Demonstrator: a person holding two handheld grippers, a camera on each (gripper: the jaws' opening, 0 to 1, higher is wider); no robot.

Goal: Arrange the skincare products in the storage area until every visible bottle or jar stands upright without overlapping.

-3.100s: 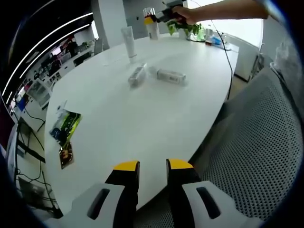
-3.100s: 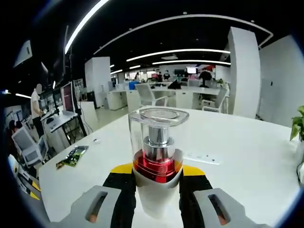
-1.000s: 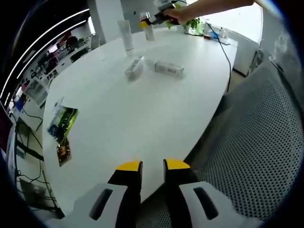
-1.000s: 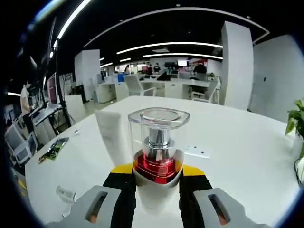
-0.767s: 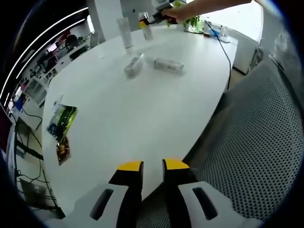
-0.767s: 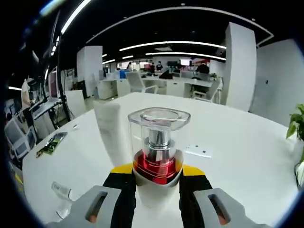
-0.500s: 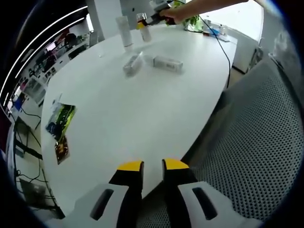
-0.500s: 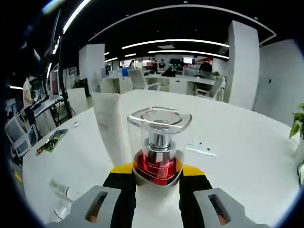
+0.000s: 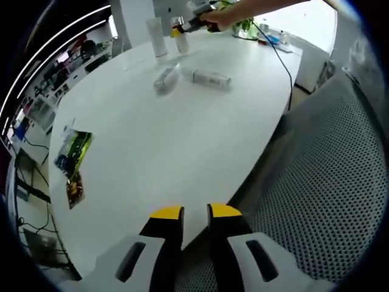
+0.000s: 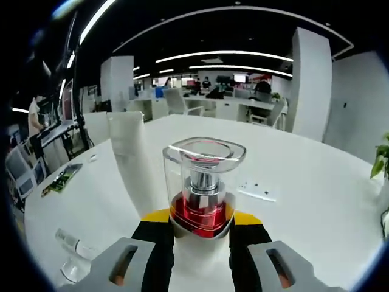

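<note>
My right gripper (image 10: pixel 202 226) is shut on a pump bottle (image 10: pixel 203 194) with a clear cap, a silver neck and a red band, held upright over the white table (image 10: pixel 316 201). A white tube (image 10: pixel 130 164) stands upright just left of it. A clear bottle (image 10: pixel 73 255) lies on its side at the lower left. In the left gripper view the held bottle (image 9: pixel 180 38) and right gripper (image 9: pixel 197 21) are at the far end, beside the tube (image 9: pixel 157 36). A clear bottle (image 9: pixel 164 79) and a white product (image 9: pixel 211 78) lie flat. My left gripper (image 9: pixel 194 213) hangs open at the table's near edge, holding nothing.
Printed leaflets (image 9: pixel 70 151) lie near the table's left edge. A grey mesh chair (image 9: pixel 322 201) stands at the right beside the table. A cable and a potted plant (image 9: pixel 246 27) are at the far end. A flat white strip (image 10: pixel 258 191) lies past the held bottle.
My right gripper has carried the pump bottle closer to the upright white tube, which now looms larger beside it. The left gripper's view has drifted slightly; its jaws have not changed.
</note>
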